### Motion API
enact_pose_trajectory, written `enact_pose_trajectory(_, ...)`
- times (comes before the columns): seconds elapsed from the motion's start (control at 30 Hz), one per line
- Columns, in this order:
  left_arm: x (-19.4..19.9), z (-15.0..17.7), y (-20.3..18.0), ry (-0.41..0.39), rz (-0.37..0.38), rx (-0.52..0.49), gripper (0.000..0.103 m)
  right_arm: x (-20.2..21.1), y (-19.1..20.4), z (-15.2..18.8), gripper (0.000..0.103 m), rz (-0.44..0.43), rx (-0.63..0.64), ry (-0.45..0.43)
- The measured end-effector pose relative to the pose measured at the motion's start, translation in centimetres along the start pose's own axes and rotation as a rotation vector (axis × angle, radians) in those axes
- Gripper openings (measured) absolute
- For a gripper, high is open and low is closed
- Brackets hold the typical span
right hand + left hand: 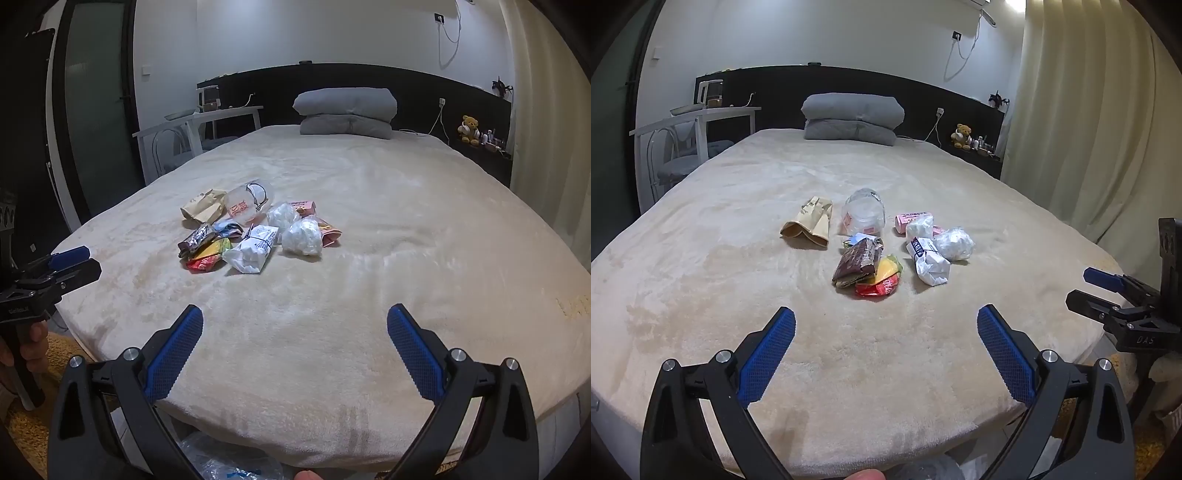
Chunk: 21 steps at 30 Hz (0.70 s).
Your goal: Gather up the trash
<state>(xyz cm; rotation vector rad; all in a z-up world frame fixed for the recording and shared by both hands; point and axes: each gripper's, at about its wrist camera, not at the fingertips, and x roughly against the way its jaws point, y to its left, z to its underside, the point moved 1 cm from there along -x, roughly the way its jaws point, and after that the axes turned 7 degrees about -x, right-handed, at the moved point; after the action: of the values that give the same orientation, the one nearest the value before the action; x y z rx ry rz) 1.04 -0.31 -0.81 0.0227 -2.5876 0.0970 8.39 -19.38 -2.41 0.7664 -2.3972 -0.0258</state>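
A heap of trash lies mid-bed: a brown paper bag (809, 223) (203, 208), a clear plastic cup (864, 214) (247, 206), a brown wrapper (857, 266) (195, 240), a red-and-yellow packet (882, 280) (207, 256), a white wrapper (927, 262) (251, 249), a crumpled white ball (955, 243) (304, 238) and a pink packet (910, 219) (306, 206). My left gripper (886, 314) (92, 260) hovers open over the bed's near edge, well short of the heap. Beside it my right gripper (295, 312) (1080, 286) is open too, holding nothing.
The cream-covered bed (738, 295) fills both views. A folded grey duvet (853, 118) sits at its head, a white desk (698, 118) to the left, a teddy bear (962, 134) and curtain (1089, 110) to the right. A clear plastic bag (221, 461) lies below the near edge.
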Motion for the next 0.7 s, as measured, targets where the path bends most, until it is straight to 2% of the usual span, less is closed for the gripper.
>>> enact_pose_trajectory(0.7,-0.05,-0.05,-0.26,0.002,0.004,-0.008,0.097,-0.27,0.34,0.12,0.099,-0.005,0.007,-0.001)
